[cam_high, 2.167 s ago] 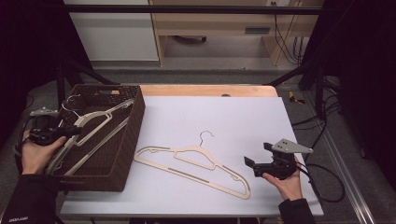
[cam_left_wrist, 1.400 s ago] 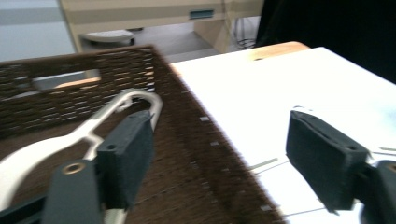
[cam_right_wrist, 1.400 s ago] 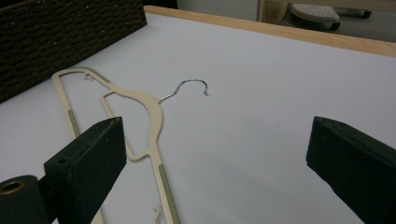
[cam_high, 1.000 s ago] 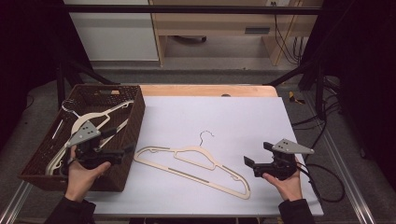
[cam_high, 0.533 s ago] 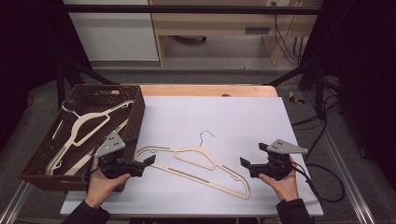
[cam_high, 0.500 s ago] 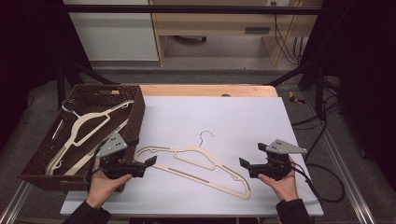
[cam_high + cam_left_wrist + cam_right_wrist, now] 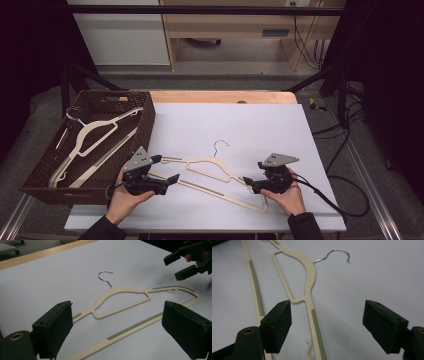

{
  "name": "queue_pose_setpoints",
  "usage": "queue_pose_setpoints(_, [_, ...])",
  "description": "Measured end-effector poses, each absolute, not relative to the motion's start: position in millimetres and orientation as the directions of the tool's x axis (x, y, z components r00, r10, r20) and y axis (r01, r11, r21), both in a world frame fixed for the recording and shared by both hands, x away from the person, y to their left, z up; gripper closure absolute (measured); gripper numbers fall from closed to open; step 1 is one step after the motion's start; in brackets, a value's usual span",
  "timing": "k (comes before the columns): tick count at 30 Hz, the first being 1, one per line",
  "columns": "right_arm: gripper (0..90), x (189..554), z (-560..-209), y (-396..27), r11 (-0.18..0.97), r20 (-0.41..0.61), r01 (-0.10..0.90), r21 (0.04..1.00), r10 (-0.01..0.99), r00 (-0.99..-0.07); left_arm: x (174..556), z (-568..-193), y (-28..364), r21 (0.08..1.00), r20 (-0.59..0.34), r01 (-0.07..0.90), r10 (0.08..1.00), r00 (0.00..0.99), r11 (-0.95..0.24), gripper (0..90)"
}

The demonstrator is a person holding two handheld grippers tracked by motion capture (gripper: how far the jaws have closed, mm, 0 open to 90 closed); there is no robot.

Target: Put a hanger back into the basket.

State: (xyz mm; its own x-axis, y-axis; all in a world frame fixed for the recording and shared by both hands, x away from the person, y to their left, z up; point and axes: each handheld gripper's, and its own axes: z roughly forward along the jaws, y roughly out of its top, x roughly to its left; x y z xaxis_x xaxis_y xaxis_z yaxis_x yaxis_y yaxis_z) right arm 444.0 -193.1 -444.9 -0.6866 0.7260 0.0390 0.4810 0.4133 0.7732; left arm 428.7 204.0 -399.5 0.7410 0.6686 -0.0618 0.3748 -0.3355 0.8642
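Cream plastic, with a thin metal hook, the clothes hanger (image 7: 215, 172) lies flat on the white tabletop (image 7: 260, 125), toward the near edge in the high view. Its hook (image 7: 221, 145) curls toward twelve o'clock, and its long bar runs from about nine o'clock down to roughly five o'clock.

At the hanger's nine o'clock end sits the left gripper (image 7: 167, 170), held in the person's left hand (image 7: 122, 197), with a grey three-cornered plate on top. In the left gripper view its two black jaws stand wide apart, released, with the hanger's bar and shoulder (image 7: 120, 303) lying on the table between and beyond them; the pads press on nothing.

At the hanger's four o'clock end is the right gripper (image 7: 250, 184), carried by the right hand (image 7: 287, 197), its cable (image 7: 340, 205) trailing off toward four o'clock. The right gripper view looks along the hanger (image 7: 308, 290) from its tip: the shoulder with its grey grip strip runs up between the two jaws, and a small notch hook sits at six o'clock near the bottom edge. These jaws have just been closing, yet a clear gap remains on both sides of the hanger arm, so they grasp nothing.

At nine to ten o'clock from the hanger stands a dark wicker basket (image 7: 145, 117), just beside the left gripper. Another cream hanger (image 7: 92, 135) lies inside it, with at least one more pale bar alongside.
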Motion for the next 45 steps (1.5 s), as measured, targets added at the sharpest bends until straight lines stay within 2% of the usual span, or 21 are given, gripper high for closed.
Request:
queue_pose_setpoints(17, [54.0,460,-473,-167,0.544,0.016,0.522,0.657,0.682,-0.731,432,-409,199,0.849,-0.077,0.389,0.644,0.761,-0.359,7.9])
queue_pose_setpoints(23, [69.3,458,-473,-166,0.569,-0.009,0.502,0.651,0.667,-0.745,432,-409,200,0.847,-0.084,0.396,0.646,0.759,-0.355,8.9])
queue_pose_setpoints(29, [77.0,457,-472,-164,0.574,0.005,0.511,0.640,0.662,-0.750,432,-409,200,0.844,-0.089,0.404,0.648,0.756,-0.354,9.4])
queue_pose_setpoints(45, [79.5,456,-466,-167,0.583,0.014,0.489,0.649,0.633,-0.774,448,-400,179,0.834,-0.100,0.418,0.647,0.756,-0.360,11.4])
